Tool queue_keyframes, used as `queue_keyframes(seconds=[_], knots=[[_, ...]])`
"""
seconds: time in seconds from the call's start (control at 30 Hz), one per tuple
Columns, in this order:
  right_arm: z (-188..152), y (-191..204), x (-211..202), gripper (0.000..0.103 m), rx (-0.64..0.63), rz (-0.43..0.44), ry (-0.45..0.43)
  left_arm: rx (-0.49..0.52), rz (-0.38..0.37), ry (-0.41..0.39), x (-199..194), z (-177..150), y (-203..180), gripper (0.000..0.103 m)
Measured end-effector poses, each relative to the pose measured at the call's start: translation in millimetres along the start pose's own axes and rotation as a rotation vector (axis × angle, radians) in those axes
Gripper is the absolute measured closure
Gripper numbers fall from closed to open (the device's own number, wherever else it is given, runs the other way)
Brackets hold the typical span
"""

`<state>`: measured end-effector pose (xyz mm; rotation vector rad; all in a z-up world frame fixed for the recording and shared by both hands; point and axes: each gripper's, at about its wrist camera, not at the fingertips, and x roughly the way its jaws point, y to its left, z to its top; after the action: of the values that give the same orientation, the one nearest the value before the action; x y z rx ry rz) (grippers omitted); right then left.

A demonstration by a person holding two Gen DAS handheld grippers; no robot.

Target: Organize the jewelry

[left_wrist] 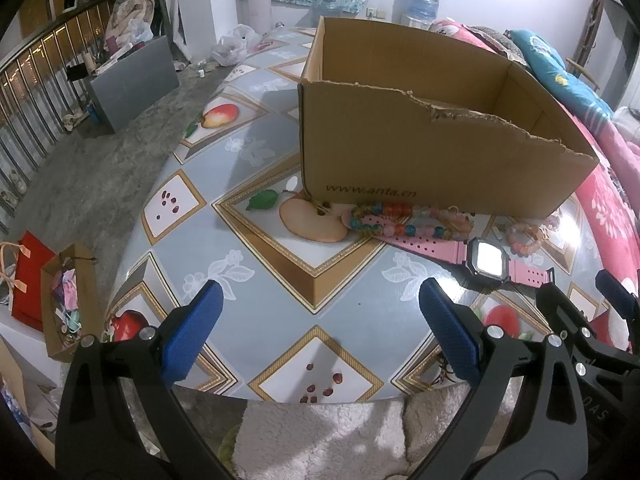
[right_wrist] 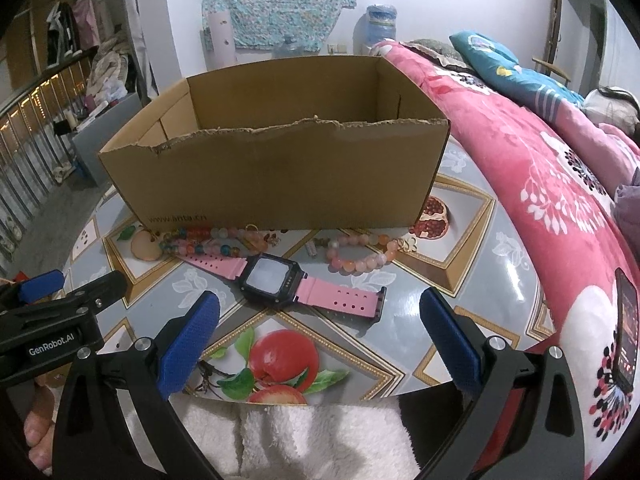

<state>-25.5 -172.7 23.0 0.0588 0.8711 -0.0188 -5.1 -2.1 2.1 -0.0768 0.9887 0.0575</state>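
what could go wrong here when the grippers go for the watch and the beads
1. One strap of the watch runs under the mixed-colour bracelet, so lifting the watch could drag those beads along.
2. The box has a tall, torn front wall right behind the jewelry; a low carry could snag on it.
3. The peach bracelet is round beads on a slick tablecloth; it may roll or slip from the open right gripper.

Each hand-held gripper had black triangular arms with cut-out slots, silver screws at the joints and blue textured pads. White "GenRobot.AI" lettering marked the left hand-held gripper.
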Motion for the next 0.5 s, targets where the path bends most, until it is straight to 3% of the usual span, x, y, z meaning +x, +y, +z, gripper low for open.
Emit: queue_keyframes(seconds=[0.5], knots=[[-3.4,-6.2,5.2,0.005,0.001,0.035,-0.015,0.015,0.02,0.013,-1.5,8.6,4.3,0.008]])
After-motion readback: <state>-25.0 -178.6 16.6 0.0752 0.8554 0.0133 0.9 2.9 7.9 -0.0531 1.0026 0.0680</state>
